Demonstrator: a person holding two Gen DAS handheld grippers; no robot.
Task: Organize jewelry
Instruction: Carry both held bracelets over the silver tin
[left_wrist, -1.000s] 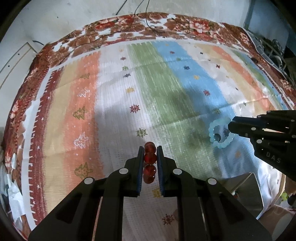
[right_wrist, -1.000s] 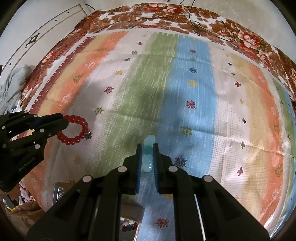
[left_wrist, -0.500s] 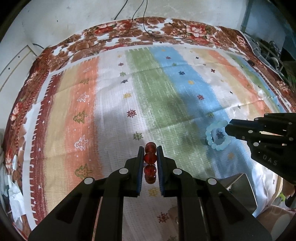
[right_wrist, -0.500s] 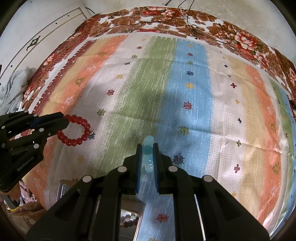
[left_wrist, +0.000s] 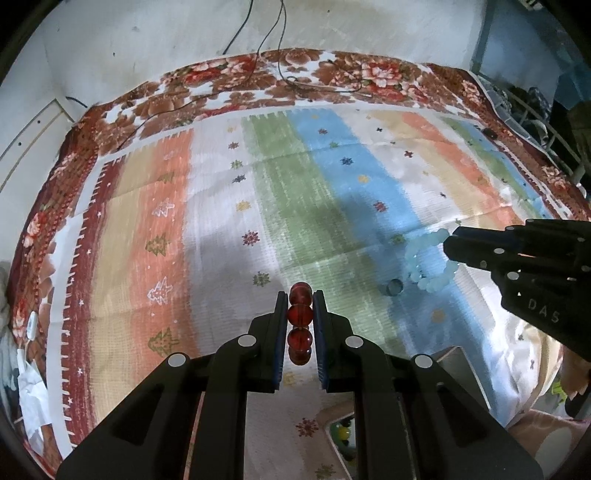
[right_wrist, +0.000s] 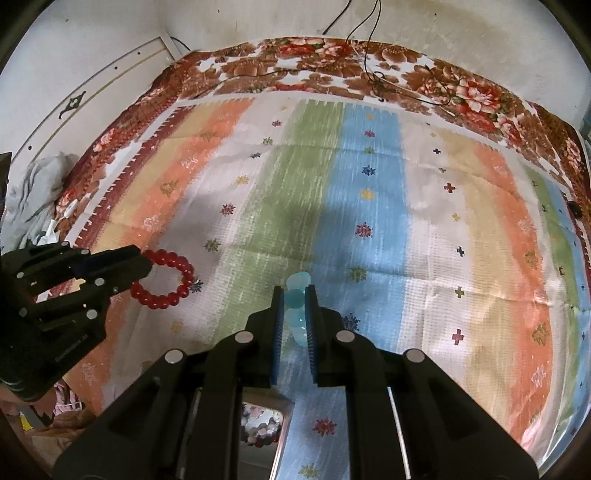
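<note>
My left gripper (left_wrist: 300, 295) is shut on a red bead bracelet (left_wrist: 300, 314) and holds it above the striped cloth; the bracelet's ring shows in the right wrist view (right_wrist: 166, 275) beside the left gripper (right_wrist: 146, 264). My right gripper (right_wrist: 295, 291) is shut on a pale blue bead bracelet (right_wrist: 295, 299), also held above the cloth; its ring shows in the left wrist view (left_wrist: 424, 258) at the right gripper's tip (left_wrist: 448, 247). A small metal ring (left_wrist: 394, 287) lies on the cloth below the blue bracelet.
A striped cloth (left_wrist: 295, 206) with a floral border covers the surface. A metal box (right_wrist: 264, 428) holding beads sits under the grippers at the near edge; it also shows in the left wrist view (left_wrist: 345, 435). Cables (left_wrist: 280, 55) hang at the far wall.
Both grippers have risen and pulled back with their bracelets, so more of the cloth and the far wall shows. The small metal ring has come into view on the cloth.
</note>
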